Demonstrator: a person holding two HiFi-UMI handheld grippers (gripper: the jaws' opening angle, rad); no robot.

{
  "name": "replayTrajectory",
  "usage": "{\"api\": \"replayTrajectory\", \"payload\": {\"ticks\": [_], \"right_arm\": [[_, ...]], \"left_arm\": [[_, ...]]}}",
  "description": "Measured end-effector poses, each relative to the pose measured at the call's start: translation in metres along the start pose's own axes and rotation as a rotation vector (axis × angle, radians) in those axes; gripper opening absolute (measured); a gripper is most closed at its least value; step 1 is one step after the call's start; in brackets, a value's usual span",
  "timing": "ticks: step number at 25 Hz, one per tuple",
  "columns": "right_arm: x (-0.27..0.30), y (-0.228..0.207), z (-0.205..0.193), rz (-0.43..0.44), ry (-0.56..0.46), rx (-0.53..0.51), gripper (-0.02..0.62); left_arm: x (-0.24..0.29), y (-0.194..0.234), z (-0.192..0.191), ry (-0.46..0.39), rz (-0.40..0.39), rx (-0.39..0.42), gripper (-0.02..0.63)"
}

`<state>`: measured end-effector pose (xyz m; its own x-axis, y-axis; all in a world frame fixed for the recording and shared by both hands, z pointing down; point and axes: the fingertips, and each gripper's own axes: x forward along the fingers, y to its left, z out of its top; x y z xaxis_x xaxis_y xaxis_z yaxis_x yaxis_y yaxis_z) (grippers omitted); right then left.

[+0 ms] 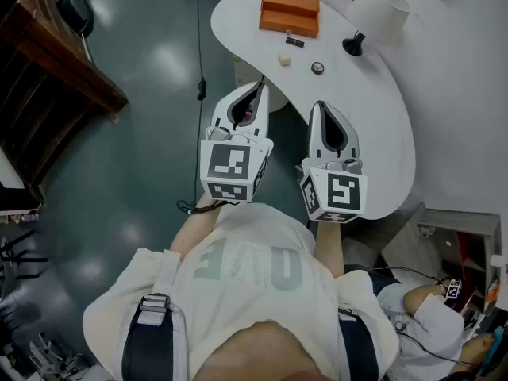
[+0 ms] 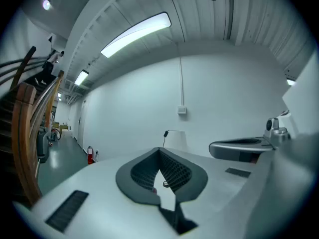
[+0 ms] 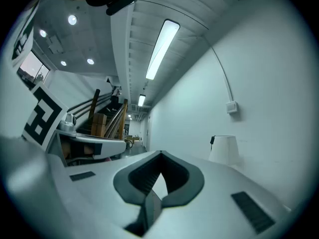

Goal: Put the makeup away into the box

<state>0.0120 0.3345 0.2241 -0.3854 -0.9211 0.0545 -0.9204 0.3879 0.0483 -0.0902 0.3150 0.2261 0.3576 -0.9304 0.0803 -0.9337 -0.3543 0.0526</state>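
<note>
Three small makeup pieces lie loose on the white worktop (image 1: pixel 381 133), just in front of the orange box (image 1: pixel 290 10): a dark flat stick (image 1: pixel 294 42), a cream lump (image 1: pixel 284 59) and a round tin (image 1: pixel 317 67). The left gripper (image 1: pixel 255 94) and right gripper (image 1: pixel 320 111) hover level, short of them, jaws pressed together and empty. To begin well, one should probably open wide first and approach the nearest piece low and square. The box looks closed, so its lid likely needs lifting beforehand.
</note>
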Motion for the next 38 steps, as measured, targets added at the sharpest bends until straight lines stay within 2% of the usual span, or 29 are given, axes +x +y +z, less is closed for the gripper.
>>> {"api": "replayTrajectory", "payload": {"ticks": [4, 12, 18, 22, 27, 31, 38], "right_arm": [[0.008, -0.005, 0.003, -0.005, -0.013, -0.002, 0.005], [0.014, 0.001, -0.001, 0.018, -0.001, 0.026, 0.005], [0.026, 0.014, -0.006, 0.039, -0.022, 0.101, 0.005], [0.035, 0.014, -0.008, -0.027, -0.010, 0.048, 0.005], [0.052, 0.008, -0.007, -0.090, 0.005, 0.121, 0.005], [0.069, -0.009, -0.014, -0.096, 0.024, 0.139, 0.005], [0.126, -0.061, -0.023, -0.098, 0.042, 0.071, 0.005]], "left_arm": [[0.007, 0.000, 0.009, -0.035, -0.004, 0.021, 0.006], [0.008, 0.008, 0.004, -0.032, -0.009, 0.009, 0.006], [0.011, 0.027, -0.001, -0.029, -0.027, -0.008, 0.006], [0.017, 0.044, 0.002, -0.048, -0.045, -0.019, 0.006], [0.036, 0.072, 0.002, -0.044, -0.071, -0.040, 0.006], [0.063, 0.075, -0.001, -0.038, -0.078, -0.054, 0.006], [0.134, 0.073, -0.014, -0.010, -0.082, -0.030, 0.006]]}}
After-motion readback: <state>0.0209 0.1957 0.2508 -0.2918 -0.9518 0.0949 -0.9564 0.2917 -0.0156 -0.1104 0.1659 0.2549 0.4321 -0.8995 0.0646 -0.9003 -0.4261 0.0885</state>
